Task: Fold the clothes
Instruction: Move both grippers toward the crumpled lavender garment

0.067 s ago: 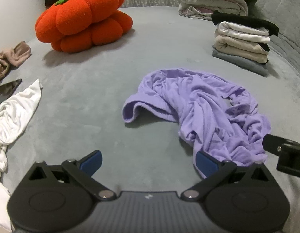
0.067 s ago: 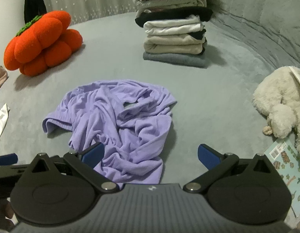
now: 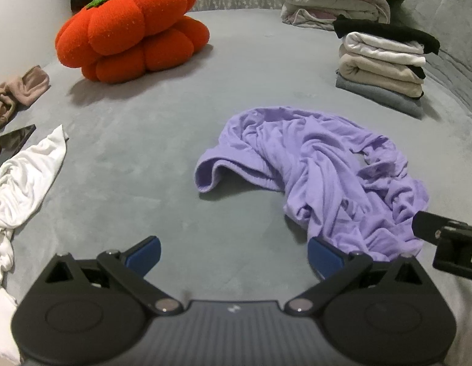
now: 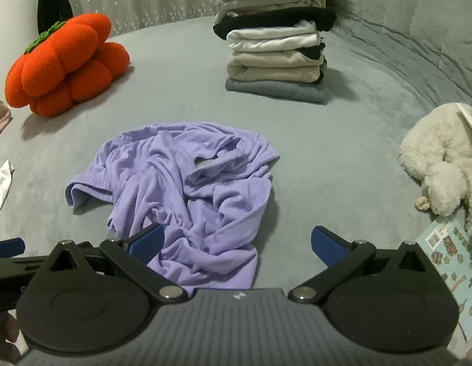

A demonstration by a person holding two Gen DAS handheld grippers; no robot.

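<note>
A crumpled lilac garment (image 3: 321,170) lies in a heap on the grey bed (image 3: 144,140), also seen in the right wrist view as the lilac garment (image 4: 187,189). My left gripper (image 3: 233,253) is open, low over bare bedding, with its right blue fingertip (image 3: 324,257) beside the garment's near edge. My right gripper (image 4: 237,242) is open above the garment's near right part, its left fingertip (image 4: 147,241) over the cloth. Nothing is held. A stack of folded clothes (image 4: 275,61) stands at the back.
An orange pumpkin cushion (image 3: 129,27) sits at the back left. White cloth (image 3: 19,189), a brown garment (image 3: 16,91) and a dark phone (image 3: 13,140) lie at the left. A white plush toy (image 4: 443,158) and a picture book (image 4: 449,259) lie at the right.
</note>
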